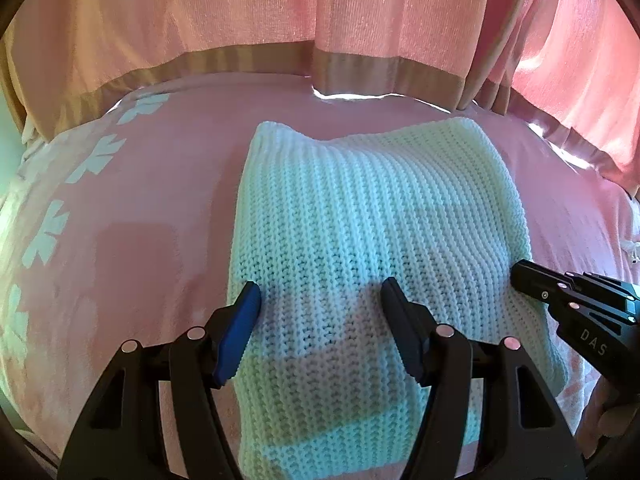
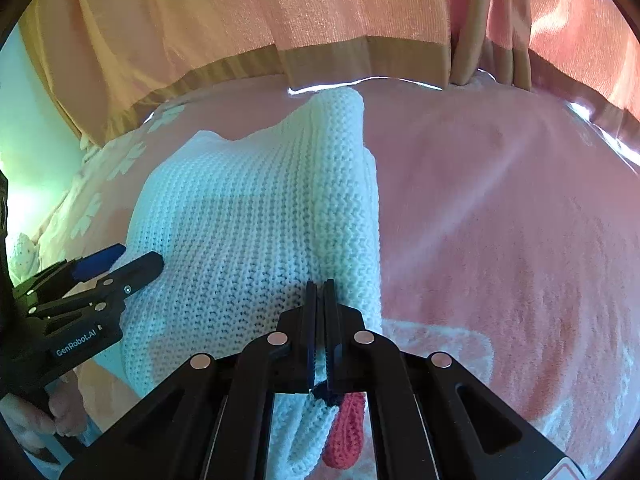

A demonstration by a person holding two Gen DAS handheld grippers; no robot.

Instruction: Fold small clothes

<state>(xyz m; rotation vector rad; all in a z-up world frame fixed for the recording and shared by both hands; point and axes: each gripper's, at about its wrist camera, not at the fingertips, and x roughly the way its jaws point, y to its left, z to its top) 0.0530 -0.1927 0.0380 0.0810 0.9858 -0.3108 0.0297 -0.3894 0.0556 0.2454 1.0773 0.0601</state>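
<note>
- A pale mint knitted garment (image 1: 360, 216) lies spread on a pink bed cover (image 1: 168, 208), its far edge near the hem of the pink curtains (image 1: 256, 20).
- The left gripper (image 1: 320, 300) hovers over the near left part of the knit, jaws apart with nothing between them; one pad is blue.
- The right gripper (image 2: 319, 300) is clenched on a fold of the knit's right edge, with white fabric pinched between the black fingers.
- A red knitted piece (image 2: 346, 432) hangs below that grip.
- White flower shapes (image 1: 96, 156) run along the cover's left side.
</note>
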